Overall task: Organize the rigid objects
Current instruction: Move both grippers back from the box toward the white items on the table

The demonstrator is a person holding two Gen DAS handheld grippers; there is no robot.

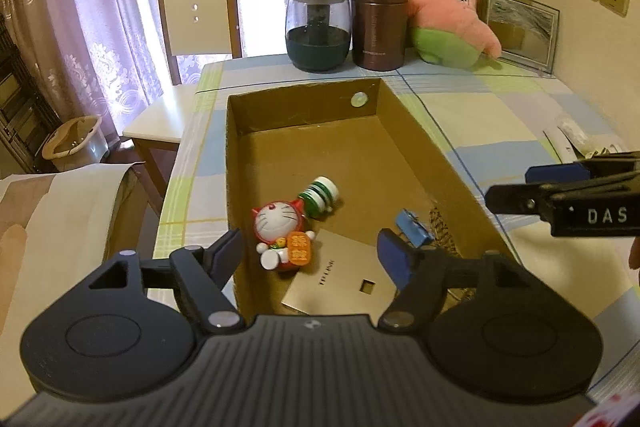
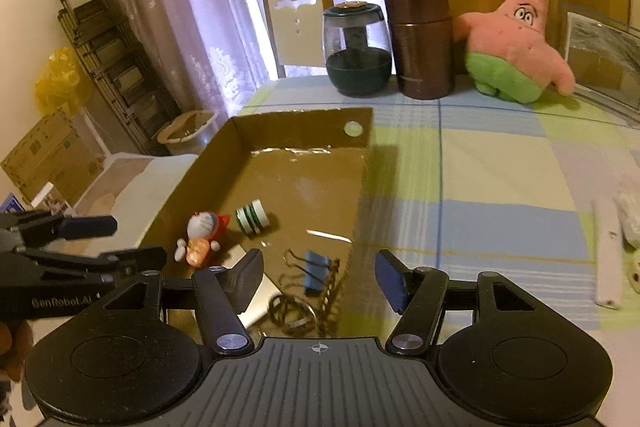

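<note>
Centre frame: cardboard box (image 1: 404, 131) on the worktop (image 2: 500, 179) holding a Doraemon figurine (image 1: 282, 237) and a blue binder clip (image 2: 316, 273). Left claw (image 1: 314, 253) and right claw (image 2: 320, 277), lower frame, both spread wide, grasping nothing.

Starfish plush (image 1: 456, 15), brown canister (image 1: 378, 21), chair (image 1: 196, 15)

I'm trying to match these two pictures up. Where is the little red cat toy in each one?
Left wrist view: the red cat toy lies in the cardboard box, low and left of centre, just beyond the left claw.
Right wrist view: it lies lower left, near the box's left wall, ahead of the right claw.
Shared landmark: the green-and-white spool right behind the toy, also in the right view.
</note>
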